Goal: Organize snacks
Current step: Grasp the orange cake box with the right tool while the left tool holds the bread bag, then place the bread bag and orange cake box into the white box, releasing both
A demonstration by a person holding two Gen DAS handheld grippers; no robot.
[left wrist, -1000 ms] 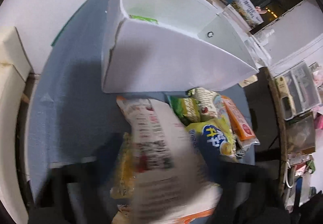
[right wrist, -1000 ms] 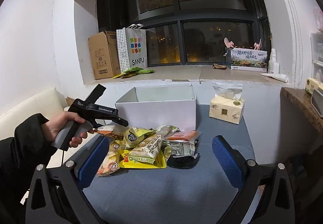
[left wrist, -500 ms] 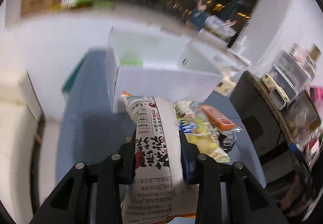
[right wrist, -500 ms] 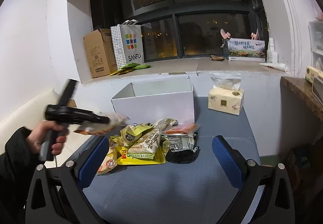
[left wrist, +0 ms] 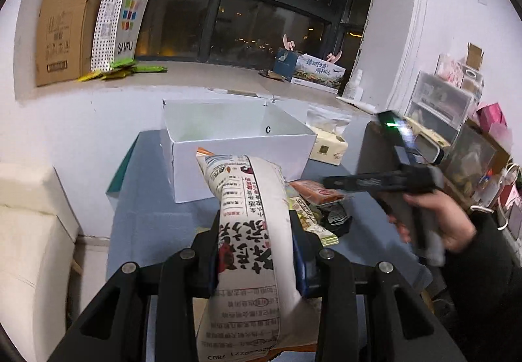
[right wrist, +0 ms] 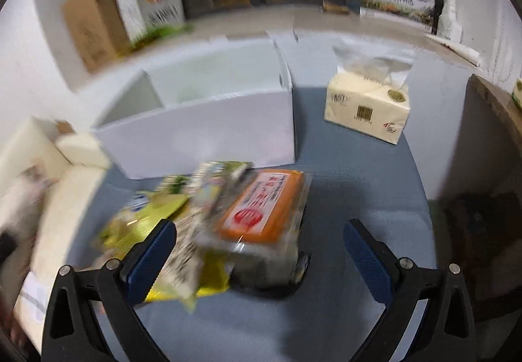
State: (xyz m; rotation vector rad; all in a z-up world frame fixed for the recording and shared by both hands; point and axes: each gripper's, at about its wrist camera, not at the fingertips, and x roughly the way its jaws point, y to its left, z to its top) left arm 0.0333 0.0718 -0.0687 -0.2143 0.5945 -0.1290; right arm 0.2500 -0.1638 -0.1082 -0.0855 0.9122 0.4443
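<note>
While blurred, perhaps four snack packets (right wrist: 208, 221)

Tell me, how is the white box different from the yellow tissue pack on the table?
The white box is big and open on top, while the tissue pack is small and closed, with a tissue poking out. The white box is plain white; the tissue pack is pale yellow with printed marks. The white box stands right behind the pile of snacks, but the tissue pack sits off to the side, apart from them. Both rest on the blue table.
</note>
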